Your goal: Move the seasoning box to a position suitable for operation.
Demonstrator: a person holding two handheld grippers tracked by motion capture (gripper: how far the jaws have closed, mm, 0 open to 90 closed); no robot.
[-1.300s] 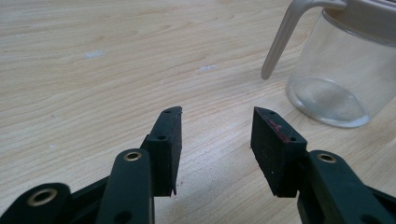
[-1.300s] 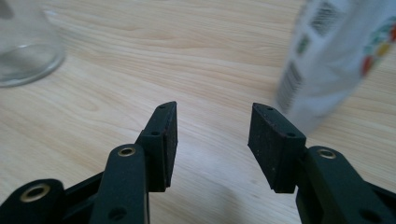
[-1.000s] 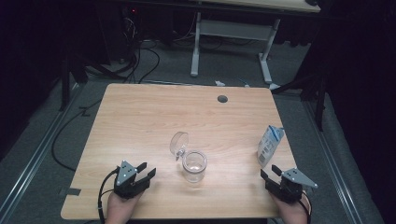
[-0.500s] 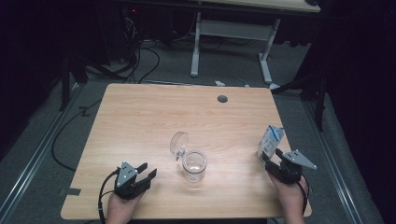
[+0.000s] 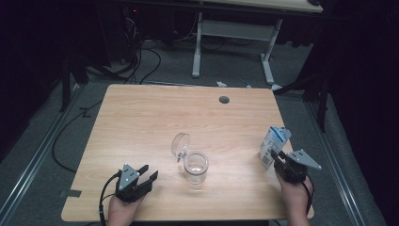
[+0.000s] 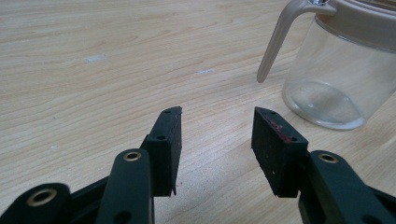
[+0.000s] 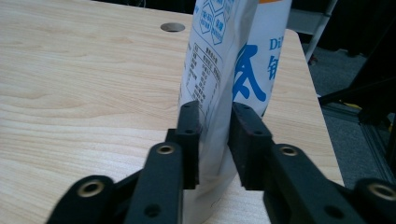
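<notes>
A white pouch point(image 5: 272, 145) with blue print stands near the table's right edge. My right gripper point(image 5: 277, 157) has just been closing, and the pouch is between its jaws. In the right gripper view both pads pinch the lower part of the pouch point(image 7: 224, 56), so the right gripper point(image 7: 215, 112) is shut on it. A clear glass jar point(image 5: 195, 167) with its hinged lid point(image 5: 180, 145) flipped open stands at the table's middle front. My left gripper point(image 5: 148, 173) rests at the front left, open and holding nothing. In the left gripper view, the jar point(image 6: 336, 70) stands ahead and to the right of the left gripper point(image 6: 217, 116).
The wooden table point(image 5: 141, 117) has a round cable hole point(image 5: 224, 100) near its far edge. Behind it stand a white desk frame point(image 5: 230, 33) and cables on the grey floor. The pouch sits close to the table's right edge.
My right gripper moved forward to the pouch and its jaws closed on the pouch's lower part. The left gripper and the jar stayed put.
</notes>
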